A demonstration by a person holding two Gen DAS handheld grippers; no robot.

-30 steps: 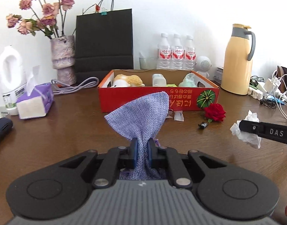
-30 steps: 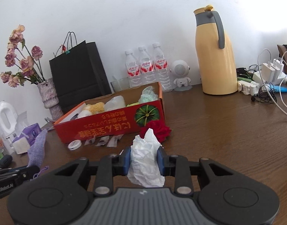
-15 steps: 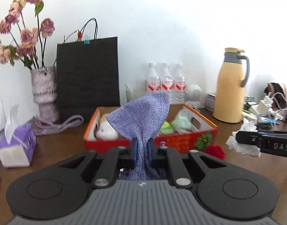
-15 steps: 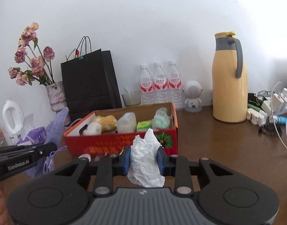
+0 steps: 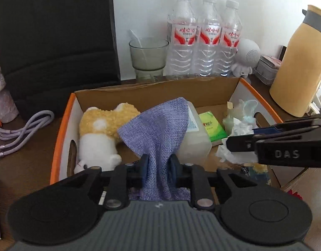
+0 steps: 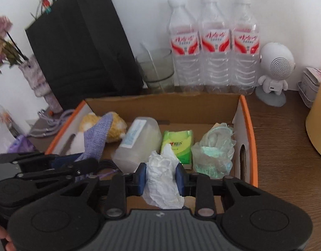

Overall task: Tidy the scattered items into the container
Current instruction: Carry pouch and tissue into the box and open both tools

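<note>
My left gripper (image 5: 158,168) is shut on a purple woven cloth pouch (image 5: 156,129) and holds it over the open cardboard box (image 5: 160,89) with orange rims. My right gripper (image 6: 161,177) is shut on a crumpled white tissue (image 6: 162,179), also over the box (image 6: 249,125). Inside the box lie a yellow and white plush toy (image 5: 97,136), a translucent plastic jar (image 6: 137,142), a green tissue pack (image 6: 177,146) and a pale green mesh bundle (image 6: 214,148). The right gripper shows in the left wrist view (image 5: 240,144); the pouch shows in the right wrist view (image 6: 97,138).
Behind the box stand a black paper bag (image 5: 53,31), a glass (image 5: 148,58), three water bottles (image 5: 208,35) and a white robot speaker (image 6: 275,69). A yellow thermos (image 5: 296,62) is at right. A purple cable (image 5: 24,125) and vase (image 6: 41,81) are at left.
Both grippers moved forward and up from above the table to over the open box, each still holding its item. The box now fills the views from above.
</note>
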